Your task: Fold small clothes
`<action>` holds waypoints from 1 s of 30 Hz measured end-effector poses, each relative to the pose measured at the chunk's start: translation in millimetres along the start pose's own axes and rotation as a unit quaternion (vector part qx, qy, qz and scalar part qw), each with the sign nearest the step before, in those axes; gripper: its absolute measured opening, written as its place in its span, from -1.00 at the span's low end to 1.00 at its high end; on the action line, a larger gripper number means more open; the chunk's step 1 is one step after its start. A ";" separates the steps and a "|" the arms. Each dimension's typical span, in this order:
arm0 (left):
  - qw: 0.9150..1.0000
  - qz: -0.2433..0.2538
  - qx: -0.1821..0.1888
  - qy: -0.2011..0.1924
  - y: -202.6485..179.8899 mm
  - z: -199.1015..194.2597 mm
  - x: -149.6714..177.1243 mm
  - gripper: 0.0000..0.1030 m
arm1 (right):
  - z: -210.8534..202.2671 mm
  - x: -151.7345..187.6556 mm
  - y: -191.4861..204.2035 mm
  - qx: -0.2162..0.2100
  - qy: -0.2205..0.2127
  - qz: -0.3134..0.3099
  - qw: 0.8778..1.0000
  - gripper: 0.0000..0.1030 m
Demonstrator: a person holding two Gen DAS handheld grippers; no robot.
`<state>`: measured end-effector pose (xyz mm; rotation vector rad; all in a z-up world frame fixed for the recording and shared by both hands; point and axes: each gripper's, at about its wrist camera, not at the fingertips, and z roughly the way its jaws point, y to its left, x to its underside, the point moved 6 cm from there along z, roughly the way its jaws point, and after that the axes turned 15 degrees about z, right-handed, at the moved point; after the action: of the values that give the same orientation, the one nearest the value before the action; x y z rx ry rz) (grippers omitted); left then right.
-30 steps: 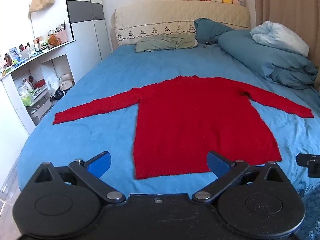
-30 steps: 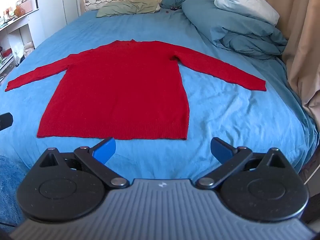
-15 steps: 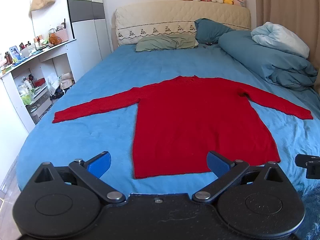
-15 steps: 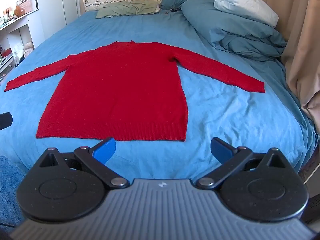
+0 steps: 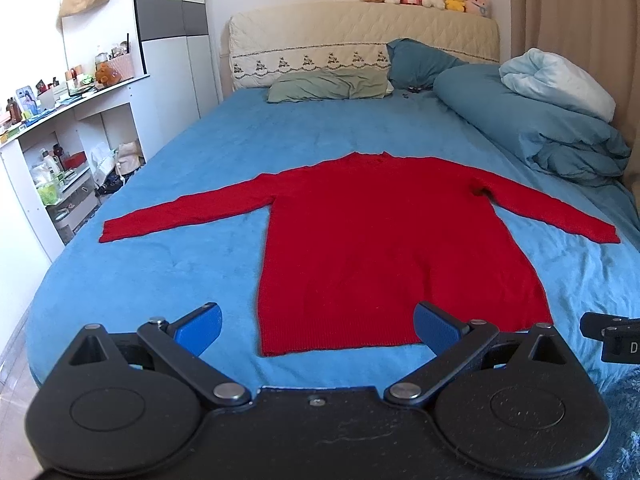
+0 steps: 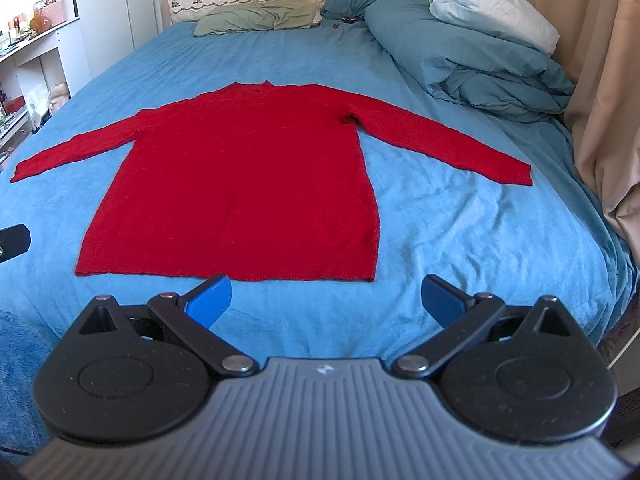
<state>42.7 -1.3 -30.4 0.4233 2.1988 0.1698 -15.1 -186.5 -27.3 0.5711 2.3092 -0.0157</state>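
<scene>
Sweater (image 5: 384, 248), red knit, lies flat and face-down or face-up (you cannot tell which) on the blue bedspread (image 5: 160, 272), hem toward you at 6 o'clock, collar toward the headboard at 12 o'clock, one sleeve reaching out toward 9 o'clock and the other toward 3 o'clock. Both of your tools hover short of the hem, touching nothing. Your left gripper (image 5: 318, 322) has its jaws spread wide and empty, framing the hem's 9 o'clock half. Your right gripper (image 6: 326, 296) is likewise spread wide and empty, aimed just beyond the hem's 3 o'clock corner (image 6: 370, 276).

No fold is yet made, so judge the step in hand as the first approach. To do it well:

- Pick matching grasp points, likely each sleeve cuff (image 5: 110, 234) or each hem corner, so that the fold comes out even.
- Bring one blue pad (image 5: 200, 326) low and slide it under the knit edge; pinch only the sweater, not the bedspread beneath, since the plush cover may lift with it.
- Lift just enough to clear the surface, then carry each sleeve across the body toward the centre line.
- Keep the knit slack; it probably stretches if dragged.

Duvet (image 6: 480, 44) at 2 o'clock and pillows (image 5: 328, 86) at 12 o'clock sit well apart from the work area.
</scene>
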 end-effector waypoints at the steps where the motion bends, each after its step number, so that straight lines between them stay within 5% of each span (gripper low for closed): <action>1: 1.000 -0.001 0.000 0.000 0.2 -0.1 0.1 1.00 | 0.4 -0.2 0.4 0.000 0.000 0.000 1.000 1.00; 30: 1.000 -0.007 -0.003 0.008 -0.4 0.1 0.1 1.00 | -0.5 1.8 8.5 -0.004 0.002 -0.001 1.000 1.00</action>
<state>42.7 -1.6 -30.7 0.4057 2.2158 0.1725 -13.1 -178.0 -26.8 0.5664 2.3125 -0.0072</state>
